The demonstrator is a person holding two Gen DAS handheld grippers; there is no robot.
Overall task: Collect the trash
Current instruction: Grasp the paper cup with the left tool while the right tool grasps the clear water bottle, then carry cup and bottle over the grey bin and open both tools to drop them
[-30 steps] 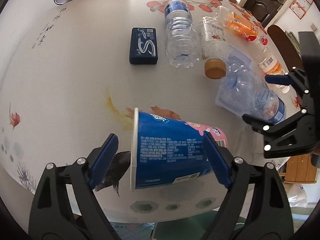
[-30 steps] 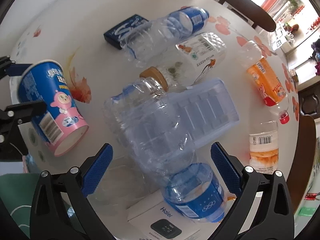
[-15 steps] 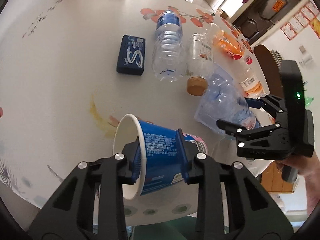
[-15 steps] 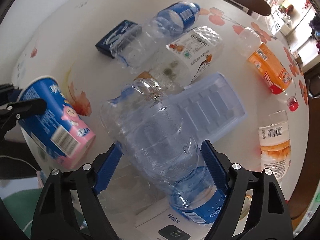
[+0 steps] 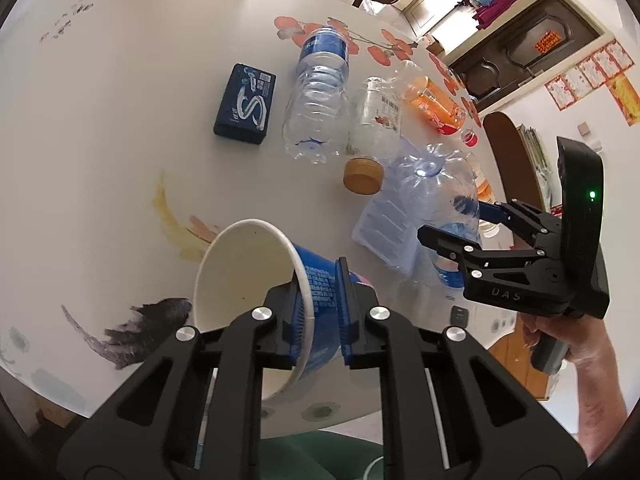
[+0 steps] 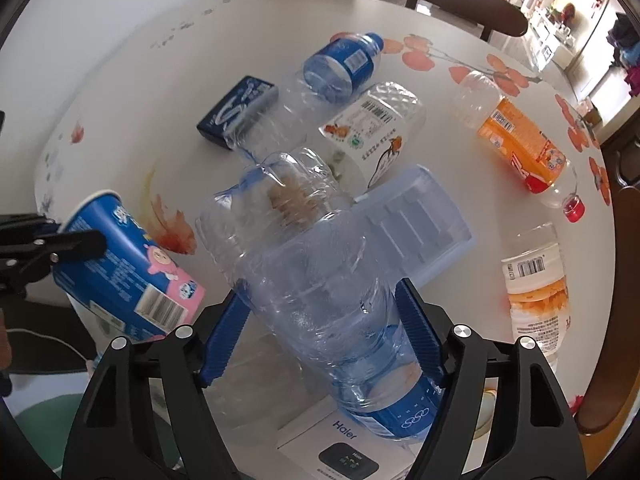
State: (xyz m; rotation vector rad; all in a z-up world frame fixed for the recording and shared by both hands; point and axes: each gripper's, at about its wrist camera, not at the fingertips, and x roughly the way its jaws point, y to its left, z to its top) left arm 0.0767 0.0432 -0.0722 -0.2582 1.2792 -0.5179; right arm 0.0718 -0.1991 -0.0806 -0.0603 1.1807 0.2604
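My left gripper is shut on the rim wall of a blue paper cup, lifted and tilted, its white inside facing me; the cup also shows in the right wrist view. My right gripper is shut on a large clear water bottle with a blue label, raised off the table; the bottle shows in the left wrist view too, held by the right gripper.
On the white round table lie a dark blue pack, a clear blue-label bottle, a jar with tan lid, an orange bottle, a clear plastic tray, a juice bottle and a white Haier box.
Both grippers have lifted and tilted their loads: the cup's open mouth has turned toward me, and the big bottle has risen off the table. Both grips have tightened.
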